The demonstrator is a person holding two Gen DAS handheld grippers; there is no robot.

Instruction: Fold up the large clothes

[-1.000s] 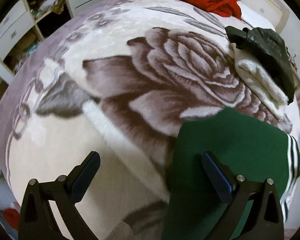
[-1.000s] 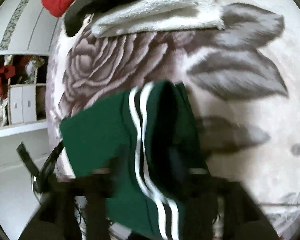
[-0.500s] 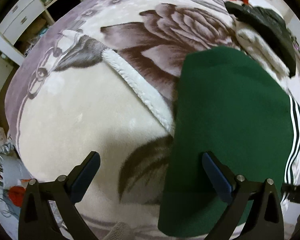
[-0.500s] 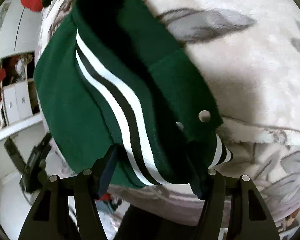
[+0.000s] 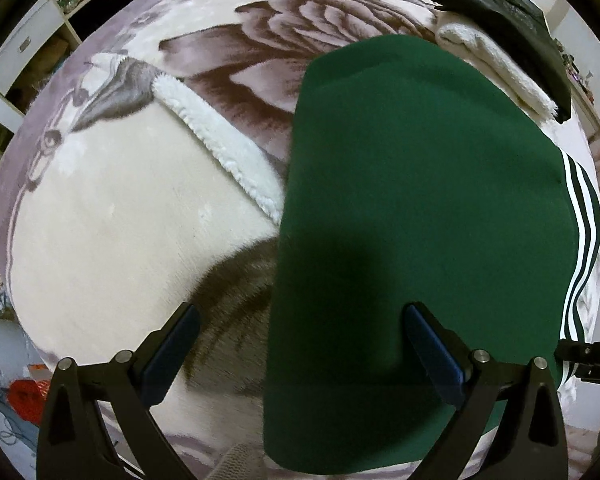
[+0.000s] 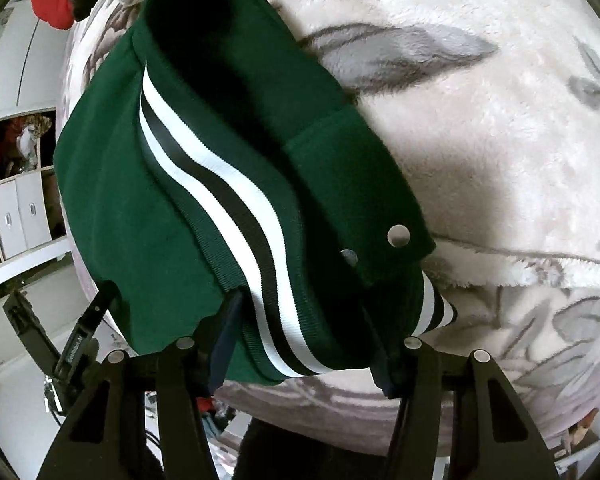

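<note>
Broadly, floral blanket (image 5: 100,240) is covering the bed; green jacket (image 5: 420,208) is lying folded on it, near the folded stack (image 5: 500,68). Left tongs (image 5: 300,352) are hanging open above its near edge, gripping nothing. Right tongs (image 6: 304,344) are straddling the striped hem (image 6: 228,184); whether pinching, cannot tell. Risk: snagging the hem would undo the fold. Since a second ago, the jacket has gone from lifted to lying flat.

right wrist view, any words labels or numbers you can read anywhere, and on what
Black device at lower left, beside the green jacket: a small line of white lettering runs along it, too small and blurred to read.
Green jacket: stripes and two snap buttons, no lettering.
Floral blanket: pattern only, no text.
Left wrist view: no text seen.
</note>
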